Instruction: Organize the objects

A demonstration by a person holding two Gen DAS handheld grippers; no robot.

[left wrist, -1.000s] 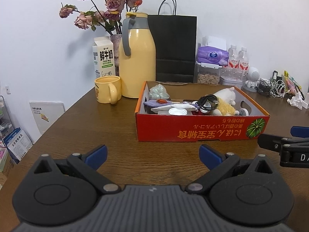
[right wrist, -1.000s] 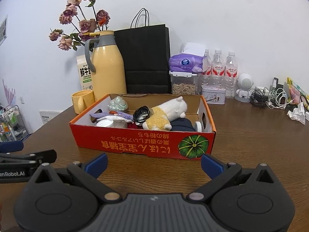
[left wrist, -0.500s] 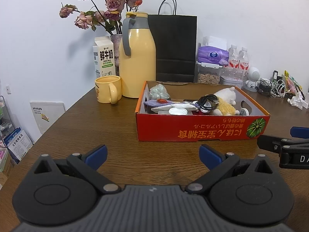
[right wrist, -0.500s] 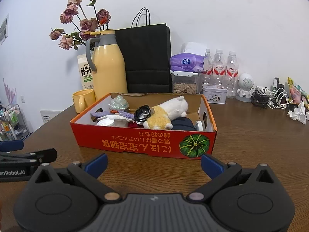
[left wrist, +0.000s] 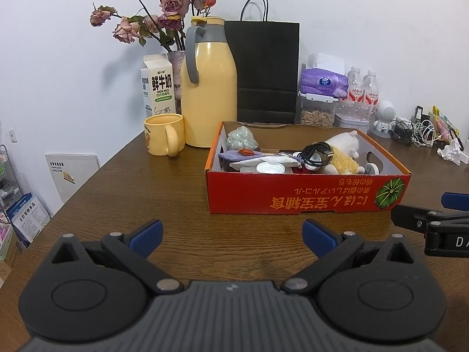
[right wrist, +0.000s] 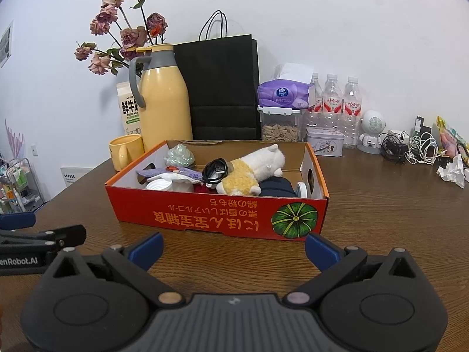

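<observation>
A red cardboard box (left wrist: 304, 195) (right wrist: 217, 214) sits mid-table, full of jumbled items: a white-and-yellow plush toy (left wrist: 343, 152) (right wrist: 252, 170), a coiled black cable (left wrist: 318, 152) (right wrist: 215, 171), a purple cloth (right wrist: 170, 173), a white round lid (left wrist: 270, 167), a green crinkly ball (left wrist: 241, 138) and a dark bundle (right wrist: 275, 189). My left gripper (left wrist: 231, 233) hovers open over the bare wood in front of the box's left half. Before the box's front wall, my right gripper (right wrist: 234, 248) is open too. Neither holds anything.
Behind the box stand a yellow mug (left wrist: 164, 138), a yellow thermos jug (left wrist: 208, 88), a milk carton (left wrist: 156, 88), dried roses, a black paper bag (left wrist: 266, 70), tissues on a nut jar (right wrist: 281, 111), water bottles (right wrist: 334, 102) and tangled cables (right wrist: 410, 146). The table edge falls off at left.
The right gripper has drifted slightly nearer the box. The left gripper has barely moved. Both have stayed open.
</observation>
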